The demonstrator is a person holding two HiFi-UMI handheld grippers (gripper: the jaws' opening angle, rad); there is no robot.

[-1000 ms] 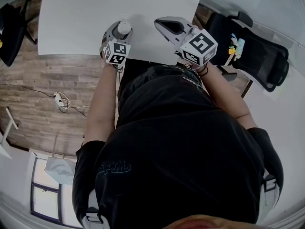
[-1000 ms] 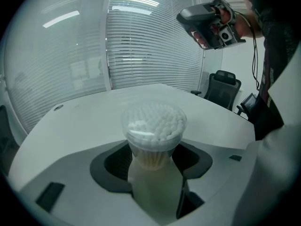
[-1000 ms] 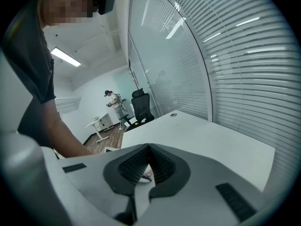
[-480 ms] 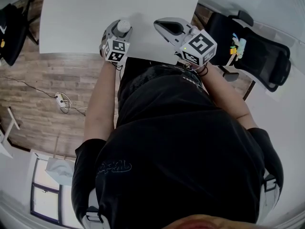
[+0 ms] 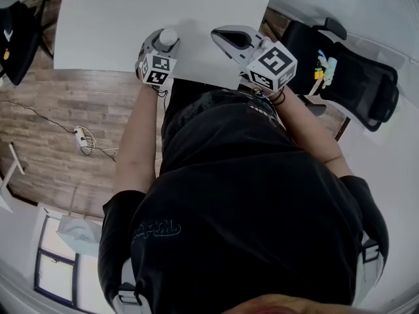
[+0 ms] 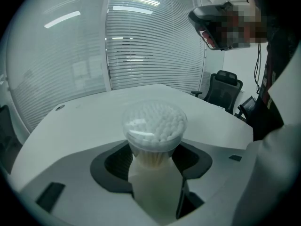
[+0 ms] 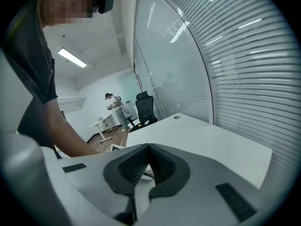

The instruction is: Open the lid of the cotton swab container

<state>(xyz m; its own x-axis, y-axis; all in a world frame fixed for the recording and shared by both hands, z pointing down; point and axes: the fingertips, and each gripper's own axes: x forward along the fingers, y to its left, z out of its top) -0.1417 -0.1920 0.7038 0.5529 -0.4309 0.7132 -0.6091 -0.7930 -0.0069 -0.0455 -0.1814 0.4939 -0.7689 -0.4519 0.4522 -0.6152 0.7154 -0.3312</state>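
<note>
Your left gripper (image 5: 162, 46) clamps the container (image 6: 154, 126) by its body over the table's (image 5: 118, 25) near edge. It stands lid end up and seemingly still capped. Your right gripper (image 5: 220, 34), jaws pressed together and empty, sits near; the lid lies to its left.
</note>
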